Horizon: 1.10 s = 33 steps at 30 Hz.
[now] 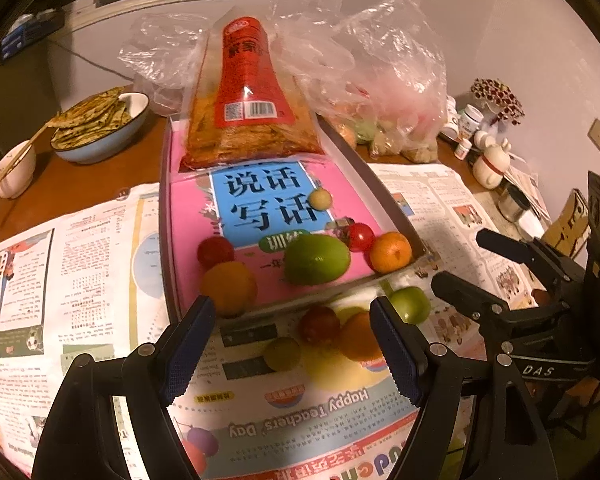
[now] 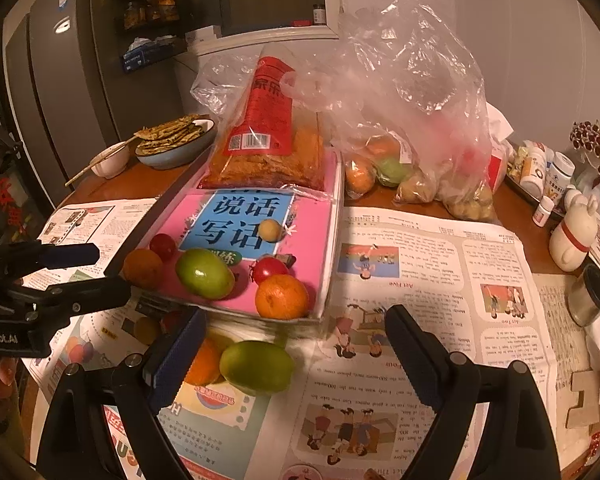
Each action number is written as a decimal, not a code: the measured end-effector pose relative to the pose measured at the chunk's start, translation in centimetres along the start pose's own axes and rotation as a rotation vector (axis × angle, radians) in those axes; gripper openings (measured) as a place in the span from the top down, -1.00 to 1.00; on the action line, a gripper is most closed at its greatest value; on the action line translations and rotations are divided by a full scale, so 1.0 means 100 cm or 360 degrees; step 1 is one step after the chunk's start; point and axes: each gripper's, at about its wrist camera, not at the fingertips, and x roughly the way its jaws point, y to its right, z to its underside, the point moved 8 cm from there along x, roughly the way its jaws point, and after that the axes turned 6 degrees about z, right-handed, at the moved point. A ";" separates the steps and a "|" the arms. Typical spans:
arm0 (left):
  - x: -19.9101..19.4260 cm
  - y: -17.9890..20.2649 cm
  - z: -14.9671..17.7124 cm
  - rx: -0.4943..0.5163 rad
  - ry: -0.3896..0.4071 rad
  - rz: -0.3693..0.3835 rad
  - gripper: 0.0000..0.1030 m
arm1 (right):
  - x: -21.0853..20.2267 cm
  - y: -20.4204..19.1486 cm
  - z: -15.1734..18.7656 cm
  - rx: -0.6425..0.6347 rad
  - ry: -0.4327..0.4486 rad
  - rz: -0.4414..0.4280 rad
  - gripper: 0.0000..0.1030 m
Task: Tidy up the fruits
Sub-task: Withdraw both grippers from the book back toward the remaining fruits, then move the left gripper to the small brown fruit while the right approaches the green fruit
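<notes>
A shallow box lined with a pink book (image 1: 340,184) (image 2: 312,216) holds fruit: a big green fruit (image 1: 316,258) (image 2: 204,274), an orange (image 1: 390,252) (image 2: 282,296), a red tomato (image 1: 359,237) (image 2: 269,269), another orange (image 1: 228,288) (image 2: 142,268), a dark red fruit (image 1: 215,250) and a small yellow one (image 1: 320,199) (image 2: 270,230). On the newspaper in front lie more fruits: a green one (image 1: 410,304) (image 2: 256,366), an orange (image 1: 358,336) (image 2: 202,362), a red one (image 1: 319,325) and a yellow-green one (image 1: 282,354). My left gripper (image 1: 292,348) is open above these. My right gripper (image 2: 296,354) is open around the green fruit.
A red snack bag (image 1: 248,92) lies on the box's far end. Plastic bags of produce (image 2: 412,120) sit behind. A bowl of flatbreads (image 1: 100,124) and a small bowl with chopsticks (image 1: 12,172) stand left. Bottles and a white figurine (image 2: 572,236) stand right.
</notes>
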 end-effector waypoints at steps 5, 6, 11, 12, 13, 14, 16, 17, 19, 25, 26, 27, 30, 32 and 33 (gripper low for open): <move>0.001 0.002 0.010 0.0005 -0.0021 0.0008 -0.56 | -0.001 0.000 0.005 0.0000 -0.0008 0.0001 -0.77; 0.001 0.002 0.011 0.0005 -0.0025 0.0010 -0.56 | 0.000 0.000 0.007 0.0000 -0.0012 0.0003 -0.77; -0.001 0.002 0.017 0.0005 -0.0030 0.0013 -0.56 | 0.000 0.000 0.016 0.0005 -0.0031 0.0001 -0.77; -0.001 0.002 0.018 0.0006 -0.0030 0.0014 -0.56 | 0.000 -0.001 0.017 0.0004 -0.0033 0.0001 -0.77; -0.001 0.002 0.019 0.0007 -0.0031 0.0013 -0.56 | -0.001 -0.001 0.018 0.0002 -0.0034 0.0000 -0.77; -0.002 0.003 0.021 0.0010 -0.0032 0.0014 -0.56 | -0.001 -0.001 0.019 0.0000 -0.0035 -0.0001 -0.77; -0.001 0.002 0.023 0.0012 -0.0038 0.0013 -0.56 | -0.002 -0.003 0.020 -0.0007 -0.0033 -0.0004 -0.77; -0.001 0.002 0.024 0.0011 -0.0041 0.0011 -0.56 | -0.003 -0.004 0.021 -0.0011 -0.0032 -0.0007 -0.77; 0.001 0.001 0.027 0.0005 -0.0051 0.0007 -0.56 | -0.002 -0.005 0.022 -0.0015 -0.0036 -0.0009 -0.77; 0.004 -0.002 0.035 -0.0011 -0.0074 0.0004 -0.56 | 0.003 -0.006 0.029 -0.0010 -0.0064 -0.0010 -0.77; 0.005 -0.003 0.036 -0.0014 -0.0079 0.0003 -0.56 | 0.004 -0.006 0.031 -0.0009 -0.0070 -0.0013 -0.77; 0.006 -0.004 0.037 -0.0017 -0.0083 0.0000 -0.56 | 0.005 -0.006 0.032 -0.0009 -0.0077 -0.0013 -0.77; 0.011 -0.007 0.042 -0.0025 -0.0102 -0.0008 -0.56 | 0.008 -0.007 0.037 -0.0018 -0.0092 -0.0017 -0.77; 0.014 -0.009 0.044 -0.0032 -0.0117 -0.0010 -0.56 | 0.010 -0.008 0.039 -0.0022 -0.0100 -0.0024 -0.77; 0.015 -0.009 0.045 -0.0033 -0.0123 -0.0012 -0.56 | 0.011 -0.009 0.041 -0.0024 -0.0105 -0.0024 -0.77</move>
